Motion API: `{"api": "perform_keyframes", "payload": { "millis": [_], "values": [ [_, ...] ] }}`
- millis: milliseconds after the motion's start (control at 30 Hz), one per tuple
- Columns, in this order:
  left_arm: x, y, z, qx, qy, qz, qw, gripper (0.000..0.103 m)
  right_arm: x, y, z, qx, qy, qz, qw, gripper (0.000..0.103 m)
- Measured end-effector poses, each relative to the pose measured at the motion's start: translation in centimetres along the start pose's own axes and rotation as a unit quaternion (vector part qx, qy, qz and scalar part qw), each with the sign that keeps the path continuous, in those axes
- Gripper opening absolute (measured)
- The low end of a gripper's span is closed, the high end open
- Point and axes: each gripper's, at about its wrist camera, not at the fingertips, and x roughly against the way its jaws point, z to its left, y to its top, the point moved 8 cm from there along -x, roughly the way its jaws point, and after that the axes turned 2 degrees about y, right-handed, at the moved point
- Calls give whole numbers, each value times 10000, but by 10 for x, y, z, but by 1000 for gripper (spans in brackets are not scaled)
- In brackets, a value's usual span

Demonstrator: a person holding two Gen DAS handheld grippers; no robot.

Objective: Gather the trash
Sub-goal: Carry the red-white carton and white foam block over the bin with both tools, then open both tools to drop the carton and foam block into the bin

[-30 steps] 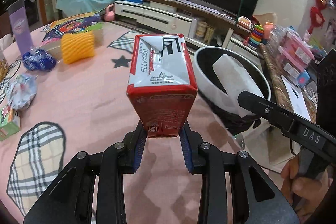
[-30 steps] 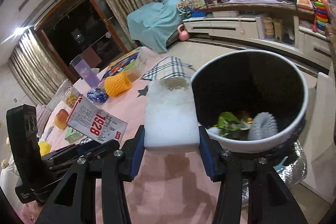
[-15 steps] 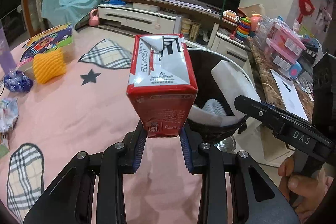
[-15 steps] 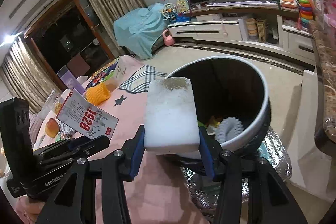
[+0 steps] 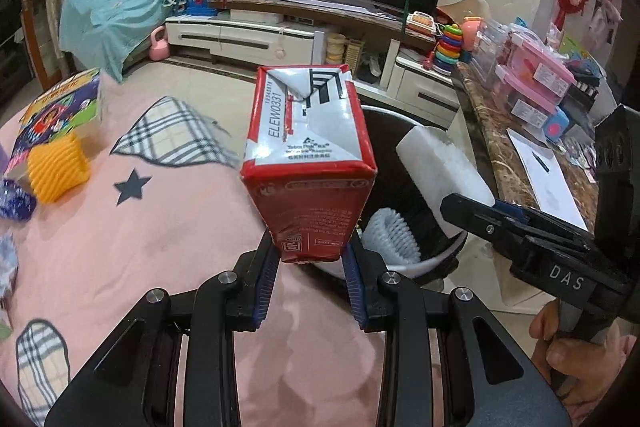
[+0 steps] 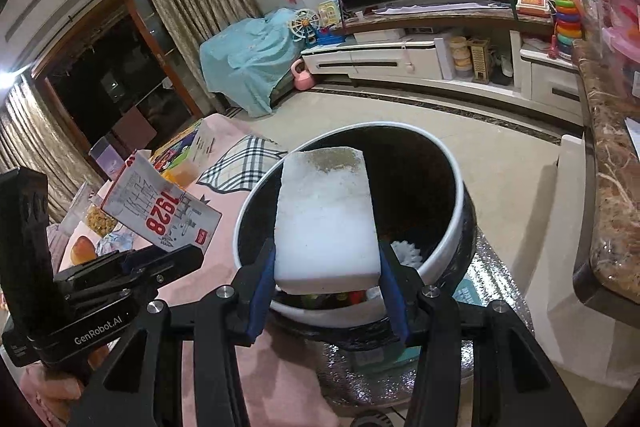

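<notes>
We're holding a piece of trash in each hand. The left gripper (image 5: 311,259) is pinching a red and white carton (image 5: 310,163) by its lower end, blue pads pressed on both sides, so the carton is sticking up and forward over the pink tablecloth (image 5: 160,219). The right gripper (image 6: 326,281) is clamping a white foam block (image 6: 326,217) the same way, jaws closed against its two sides.

The left view is giving us the carton's folded end and red side, and it's showing the foam block (image 5: 442,167) from the side, tilted over the bin (image 5: 436,259). It's also catching the person's hand (image 5: 576,351) on the right gripper's handle, plus a yellow ribbed thing (image 5: 56,167) and a colourful box (image 5: 60,99) back on the table.

The right view is looking down into the bin (image 6: 444,247), which the left one barely manages: dark inside, white rim, a white ribbed piece (image 6: 408,253) and some green and red scraps at the bottom. The foam block is hanging right above the bin's opening there. It's also showing the carton's (image 6: 164,211) other face, printed "1928", sitting left of the bin over the table edge.
</notes>
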Motion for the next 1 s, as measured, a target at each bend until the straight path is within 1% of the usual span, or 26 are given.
{"api": "perform_keyframes", "payload": {
  "millis": [233, 500, 567, 1000],
  "values": [
    [-13, 5, -13, -73, -101, 85, 9999, 30, -1, 5, -6, -9, -60, 12, 10000, 49],
    [-22, 10, -18, -26, -152, 160, 9998, 30, -7, 13, -12, -5, -107, 30, 9999, 49],
    [-24, 11, -20, 1, -219, 186, 9996, 30, -8, 15, -13, 4, -123, 42, 9999, 49],
    [-34, 16, -29, -81, -226, 214, 9995, 30, -16, 18, -21, -77, -124, 110, 9998, 49]
  ]
}}
